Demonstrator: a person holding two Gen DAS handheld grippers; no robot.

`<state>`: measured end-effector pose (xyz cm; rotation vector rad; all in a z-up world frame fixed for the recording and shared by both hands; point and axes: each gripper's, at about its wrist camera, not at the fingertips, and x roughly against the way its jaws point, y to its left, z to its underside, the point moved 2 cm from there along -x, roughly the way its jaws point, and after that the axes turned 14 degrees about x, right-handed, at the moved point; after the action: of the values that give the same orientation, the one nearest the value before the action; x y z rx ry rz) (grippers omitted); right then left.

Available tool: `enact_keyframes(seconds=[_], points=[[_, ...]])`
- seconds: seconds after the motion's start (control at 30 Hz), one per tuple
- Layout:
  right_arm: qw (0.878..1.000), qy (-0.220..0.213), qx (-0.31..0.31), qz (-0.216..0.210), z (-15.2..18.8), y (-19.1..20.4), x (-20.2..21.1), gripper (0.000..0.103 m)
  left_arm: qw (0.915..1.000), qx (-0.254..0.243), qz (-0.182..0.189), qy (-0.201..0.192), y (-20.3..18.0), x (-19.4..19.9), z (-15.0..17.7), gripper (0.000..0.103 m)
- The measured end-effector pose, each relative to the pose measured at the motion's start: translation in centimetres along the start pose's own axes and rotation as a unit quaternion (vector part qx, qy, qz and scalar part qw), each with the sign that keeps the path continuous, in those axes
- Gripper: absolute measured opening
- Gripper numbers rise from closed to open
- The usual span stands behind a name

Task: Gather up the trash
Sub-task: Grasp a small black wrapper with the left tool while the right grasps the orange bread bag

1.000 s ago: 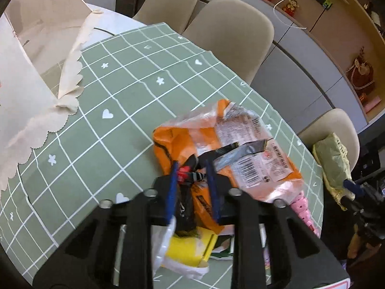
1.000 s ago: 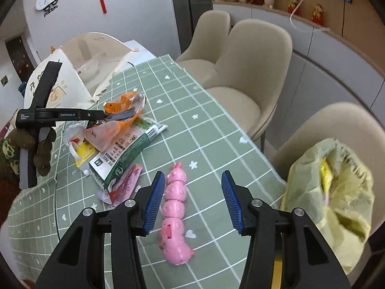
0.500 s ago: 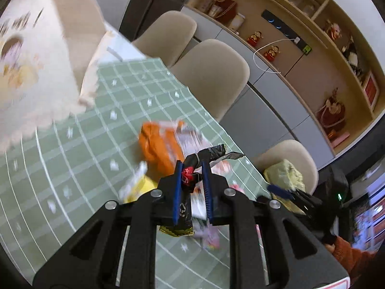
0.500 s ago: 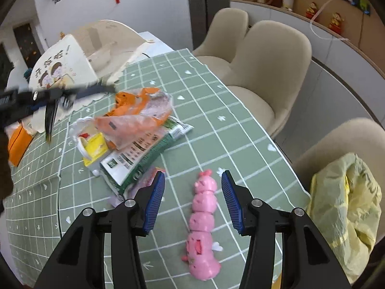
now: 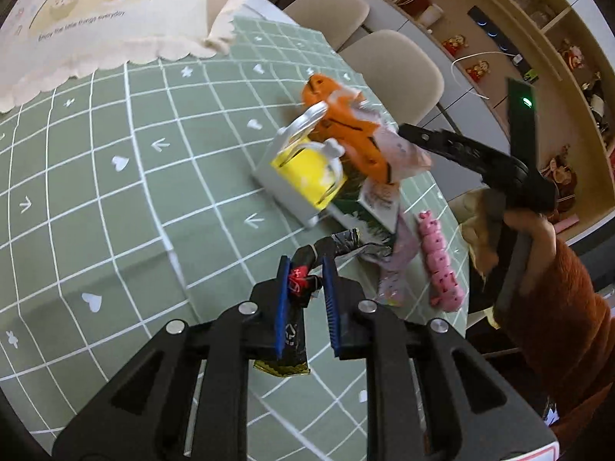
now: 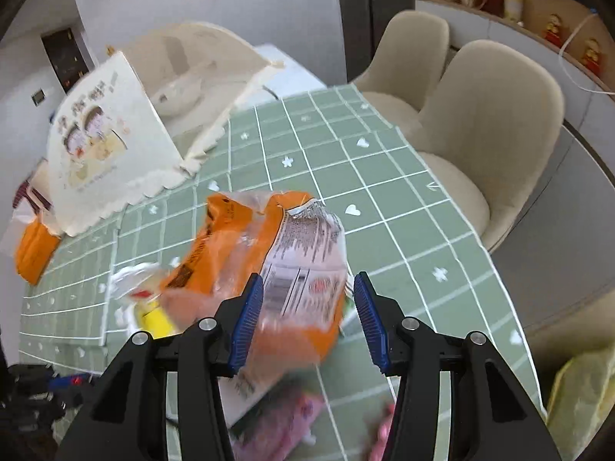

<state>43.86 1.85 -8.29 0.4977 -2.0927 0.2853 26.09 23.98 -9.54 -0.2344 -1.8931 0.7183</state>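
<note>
My left gripper [image 5: 305, 265] is shut on a black wrapper with a red mark [image 5: 298, 282] and holds it above the green checked tablecloth [image 5: 115, 211], short of the trash pile. The pile has an orange snack bag [image 5: 346, 134], a yellow packet in clear plastic [image 5: 303, 169], a green carton [image 5: 369, 211] and a pink wrapper [image 5: 396, 272]. My right gripper [image 6: 307, 284] hangs open just over the orange snack bag [image 6: 238, 246]. The bag shows between its blue pads, which do not press on it. A hand in an orange sleeve [image 5: 538, 292] holds that gripper.
A pink caterpillar toy [image 5: 438, 265] lies right of the pile near the table edge. A cream food cover [image 6: 107, 142] stands at the far left with an orange packet [image 6: 34, 249] beside it. Beige chairs [image 6: 488, 115] line the far side. A yellow-green plastic bag [image 6: 576, 403] sits on the nearest chair.
My left gripper lifted the black wrapper off the pile and drew back from it. My right gripper moved from over the pink toy to over the orange bag.
</note>
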Motion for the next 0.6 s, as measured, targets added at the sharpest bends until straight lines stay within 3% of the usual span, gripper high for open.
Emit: enact_keyframes(seconds=[0.1, 0.23, 0.3, 0.4, 0.5, 0.6], points=[[0.998, 0.055, 0.01, 0.006, 0.5, -0.1, -3.1, 0.047, 1.0, 0.007, -0.001, -0.003, 0.7, -0.1, -0.1, 0.016], [0.999, 0.04, -0.016, -0.026, 2.0, -0.6, -2.6, 0.045, 0.9998, 0.017, 0.002, -0.008, 1.4, -0.4, -0.7, 0.016], [0.997, 0.041, -0.025, -0.058, 2.6, -0.7, -2.3, 0.026, 0.9998, 0.02, 0.004, -0.006, 1.5, -0.8, -0.9, 0.016], [0.992, 0.036, -0.047, -0.11, 2.9, -0.6, -1.2, 0.01, 0.9996, 0.028, 0.007, -0.004, 1.7, -1.1, -1.1, 0.016], [0.988, 0.009, -0.076, -0.132, 2.9, -0.8, 1.0, 0.005, 0.9996, 0.027, 0.011, -0.005, 1.7, -0.9, -1.0, 0.016], [0.99, -0.008, -0.071, -0.123, 3.0, -0.9, 3.4, 0.005, 0.9997, 0.022, 0.009, -0.008, 1.6, -0.5, -0.9, 0.016]])
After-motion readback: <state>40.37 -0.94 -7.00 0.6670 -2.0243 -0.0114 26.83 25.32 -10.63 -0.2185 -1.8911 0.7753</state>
